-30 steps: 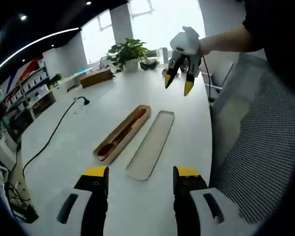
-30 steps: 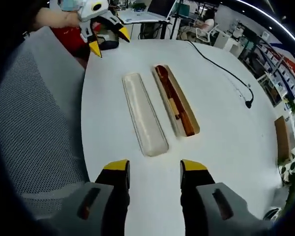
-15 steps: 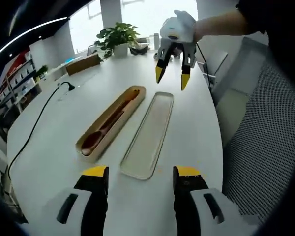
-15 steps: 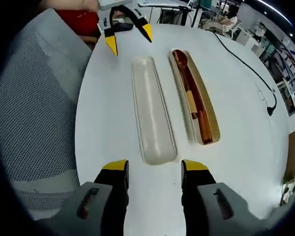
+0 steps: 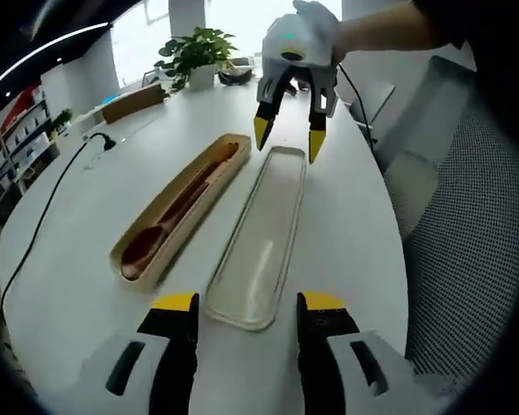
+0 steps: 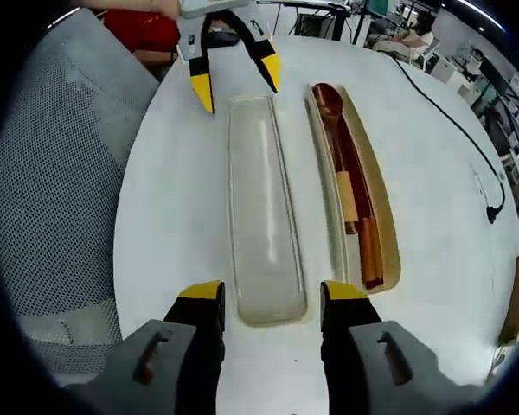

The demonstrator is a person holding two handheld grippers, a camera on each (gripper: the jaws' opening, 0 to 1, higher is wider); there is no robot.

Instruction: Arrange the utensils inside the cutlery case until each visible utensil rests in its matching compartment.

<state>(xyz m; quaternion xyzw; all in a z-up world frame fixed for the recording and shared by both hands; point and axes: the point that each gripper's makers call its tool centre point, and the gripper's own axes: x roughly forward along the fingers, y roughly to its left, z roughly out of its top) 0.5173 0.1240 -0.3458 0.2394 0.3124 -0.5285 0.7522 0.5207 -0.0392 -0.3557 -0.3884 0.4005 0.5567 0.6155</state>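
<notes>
Both empty, open grippers, left gripper [image 6: 235, 76] and right gripper [image 5: 287, 143], are flanking the long translucent lid [image 5: 259, 238], risking nudging it into the neighbouring tan wooden case [image 5: 177, 207].

I see the wooden cutlery case [image 6: 382, 226] open on the table, brown spoon [image 6: 330, 105] and chopsticks [image 6: 369, 242] inside; its pale lid [image 6: 261, 212] flat just beside, parallel.

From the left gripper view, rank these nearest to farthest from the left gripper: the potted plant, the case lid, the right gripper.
1. Case lid: its near end lies just ahead of the left gripper.
2. Right gripper: hovering open over the lid's far end.
3. Potted plant: at the table's far edge, left.
</notes>
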